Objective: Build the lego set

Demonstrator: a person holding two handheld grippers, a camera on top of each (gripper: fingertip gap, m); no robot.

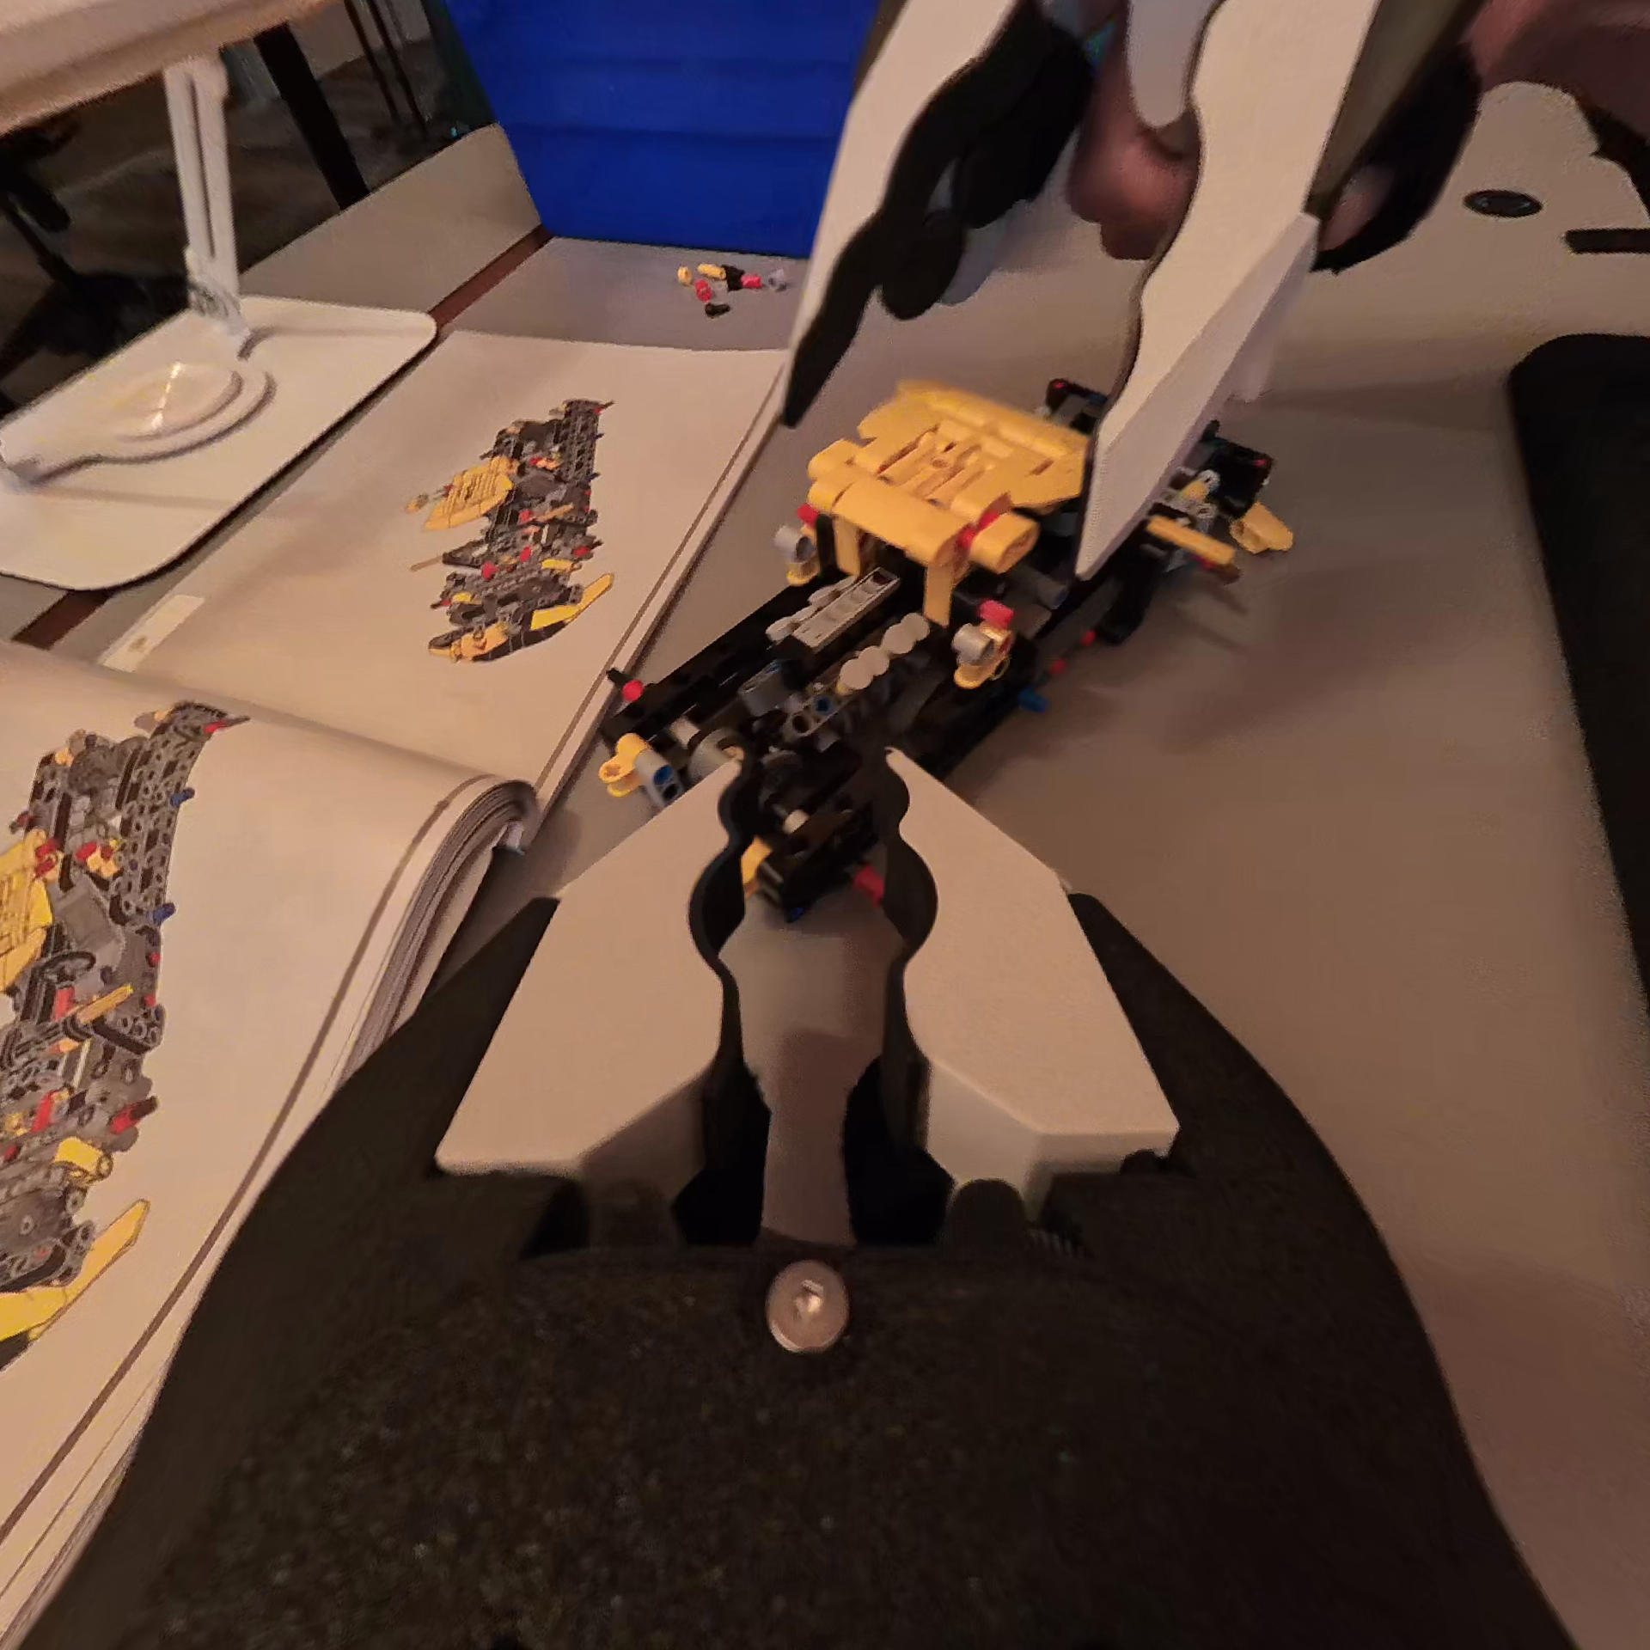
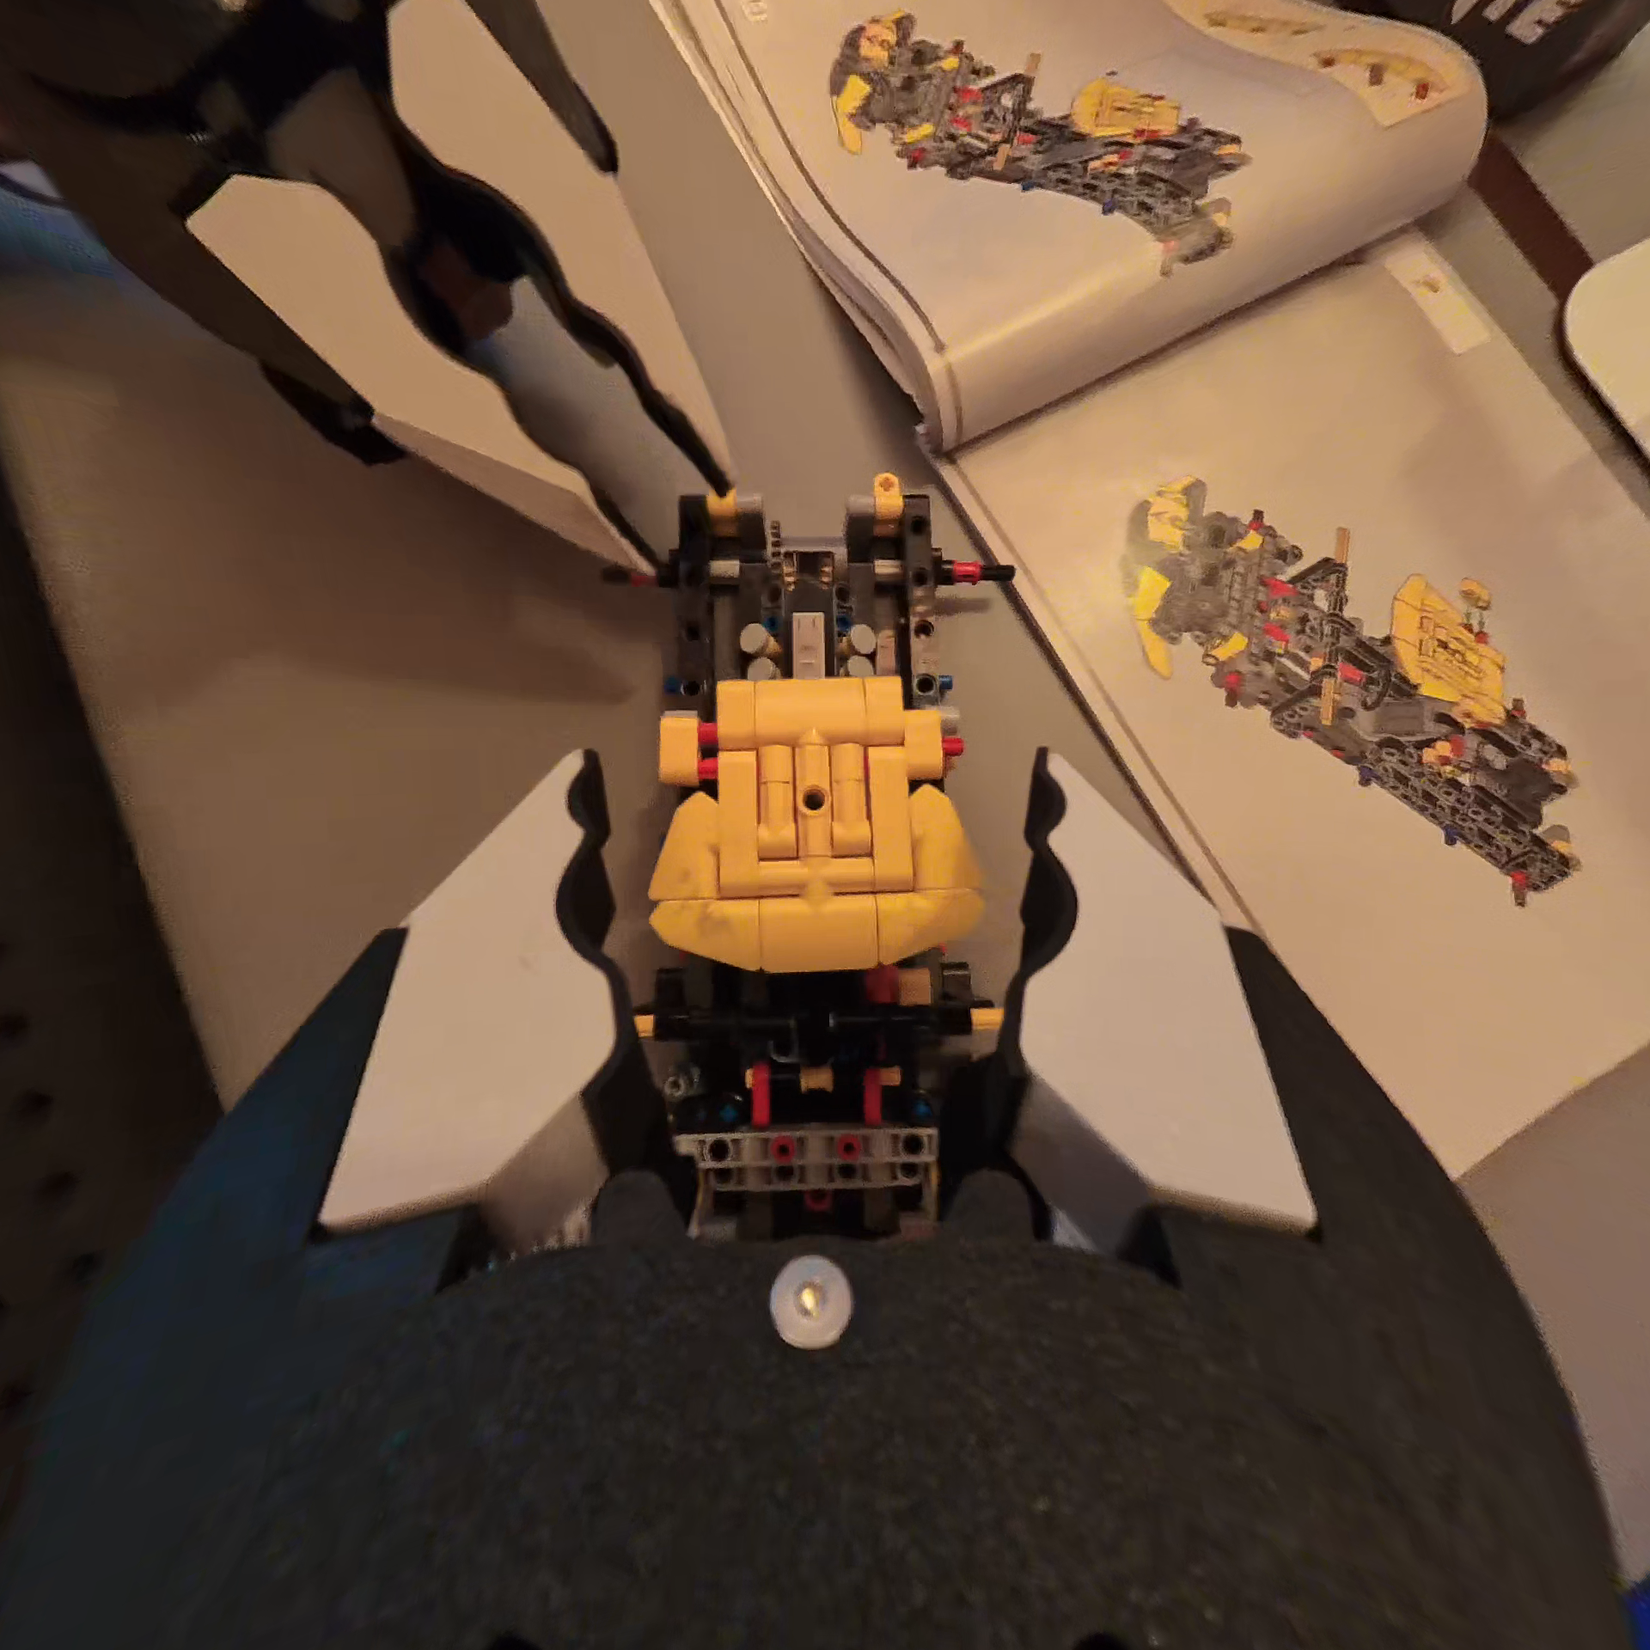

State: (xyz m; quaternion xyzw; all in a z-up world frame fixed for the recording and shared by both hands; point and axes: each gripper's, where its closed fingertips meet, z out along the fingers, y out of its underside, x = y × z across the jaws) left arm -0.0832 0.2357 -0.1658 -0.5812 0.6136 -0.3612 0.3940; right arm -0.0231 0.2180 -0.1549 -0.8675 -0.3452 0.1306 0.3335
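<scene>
Long black-and-yellow brick-built lego vehicle chassis (image 2: 808, 830) on the grey table (image 2: 312, 625), lying between the spread-wide right gripper (image 2: 817, 777) fingers, its far end pinched by the narrowed left gripper (image 1: 812, 768).

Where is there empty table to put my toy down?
Bare grey table lies between the lego car and the black mat. There is a smaller bare strip beyond the instruction book, near the loose pieces. It is crowded around the car, where both grippers sit.
</scene>
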